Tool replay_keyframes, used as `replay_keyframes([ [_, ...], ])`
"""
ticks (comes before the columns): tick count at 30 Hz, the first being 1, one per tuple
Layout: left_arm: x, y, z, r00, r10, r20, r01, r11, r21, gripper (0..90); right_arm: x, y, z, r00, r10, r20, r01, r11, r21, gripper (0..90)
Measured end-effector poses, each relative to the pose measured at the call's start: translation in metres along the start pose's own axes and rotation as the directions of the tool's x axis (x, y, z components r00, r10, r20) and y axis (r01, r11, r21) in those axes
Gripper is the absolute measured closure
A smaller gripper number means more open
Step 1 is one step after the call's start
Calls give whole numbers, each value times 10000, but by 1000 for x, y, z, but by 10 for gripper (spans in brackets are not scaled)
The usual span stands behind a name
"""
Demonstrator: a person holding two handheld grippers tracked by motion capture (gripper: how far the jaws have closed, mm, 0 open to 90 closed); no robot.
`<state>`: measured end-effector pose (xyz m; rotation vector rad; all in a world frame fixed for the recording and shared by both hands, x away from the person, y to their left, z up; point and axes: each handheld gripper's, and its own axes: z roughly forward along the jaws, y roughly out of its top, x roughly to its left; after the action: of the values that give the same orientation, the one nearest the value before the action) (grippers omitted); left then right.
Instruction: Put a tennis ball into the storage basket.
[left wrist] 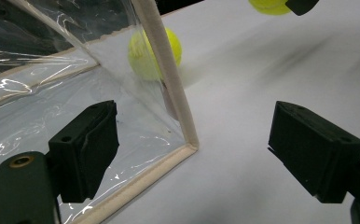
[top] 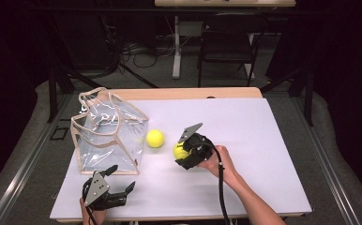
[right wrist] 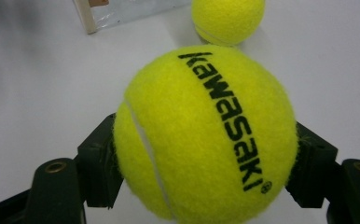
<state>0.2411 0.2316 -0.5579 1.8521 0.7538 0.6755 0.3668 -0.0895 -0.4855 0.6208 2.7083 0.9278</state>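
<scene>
Right gripper point(top: 184, 154): as it hovered right of the clear bag point(top: 109, 136), clamped a tennis ball point(right wrist: 206, 135).
Left gripper point(top: 116, 180): jaws wide, empty, near the bag's front corner.

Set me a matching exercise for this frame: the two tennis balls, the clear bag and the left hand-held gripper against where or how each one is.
Things:
1. Printed ball
2. Loose ball
3. Clear bag
4. Left hand-held gripper

States:
A. Jaws open, by the bag's near corner
B. Standing at the table's left side
C. Clamped in the right hand-held gripper
D. Resting on the table beside the bag

Pairs: 1-C, 2-D, 3-B, 4-A
</scene>
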Motion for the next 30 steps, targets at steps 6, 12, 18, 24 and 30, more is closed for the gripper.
replay_keyframes([
  [6, 0, 0, 0, 10000, -15, 4, 15, 10000, 6, 158, 1, 5, 2, 9999, -79, 62, 79, 10000, 11, 261],
  [12, 0, 0, 0, 10000, -12, -15, 12, 10000, 3, 158, 1, 10, 2, 9999, -133, 78, 134, 9998, -130, 261],
  [18, 0, 0, -1, 10000, 27, -35, -27, 10000, -21, 158, 0, 17, 1, 9998, -139, 132, 143, 9993, -355, 261],
  [24, 0, 0, -1, 10000, 7, -53, -7, 10000, -47, 158, -1, 18, 4, 9999, -82, 107, 86, 9990, -433, 261],
  [30, 1, 0, -2, 10000, 5, -64, -5, 10000, -59, 158, -5, 18, 6, 10000, 46, 72, -42, 9988, -497, 261],
])
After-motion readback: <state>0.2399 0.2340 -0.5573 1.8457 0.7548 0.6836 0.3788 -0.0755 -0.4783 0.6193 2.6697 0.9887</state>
